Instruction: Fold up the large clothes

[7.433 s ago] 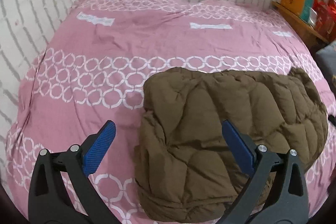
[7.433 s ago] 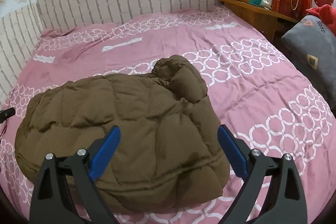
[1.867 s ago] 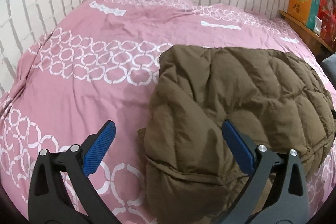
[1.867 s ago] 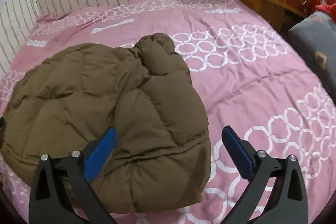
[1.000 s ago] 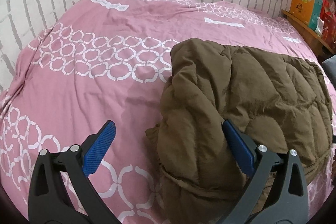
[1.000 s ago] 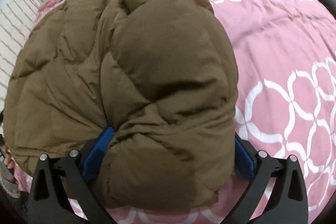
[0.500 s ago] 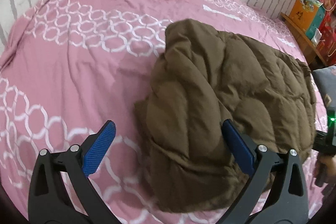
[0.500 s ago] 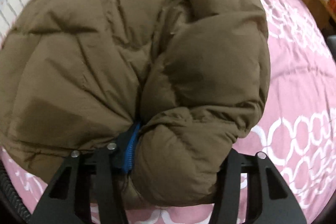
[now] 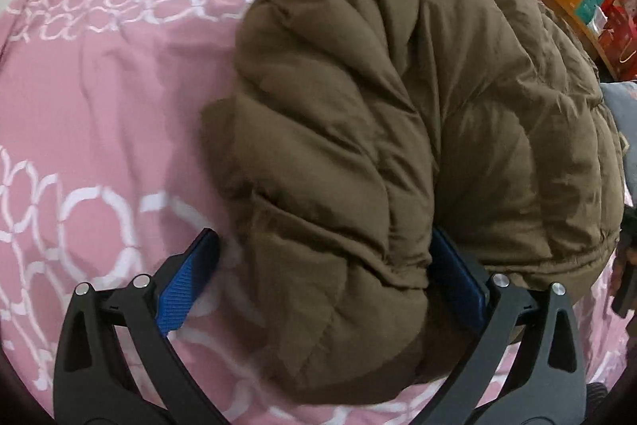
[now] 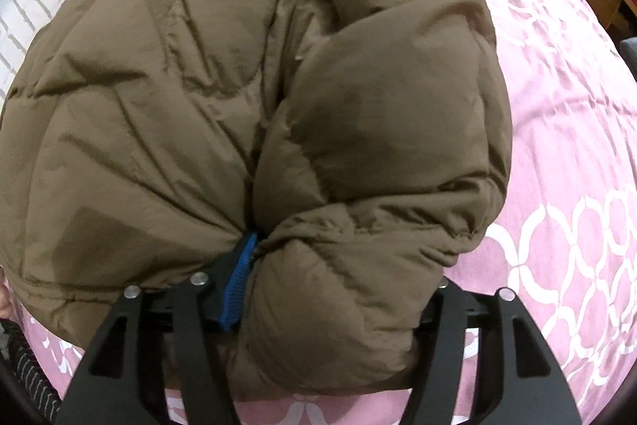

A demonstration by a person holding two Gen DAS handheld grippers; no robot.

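Grippers meet a brown puffer jacket [image 9: 398, 114] bunched on the pink ring-patterned bedspread [image 9: 99, 114]. We see our left gripper [image 9: 322, 277] spread wide, its blue pads [image 9: 187, 285] straddling the jacket's near corner without pinching it. Our right gripper [image 10: 338, 289] has closed tight on a thick fold of the jacket's opposite end.
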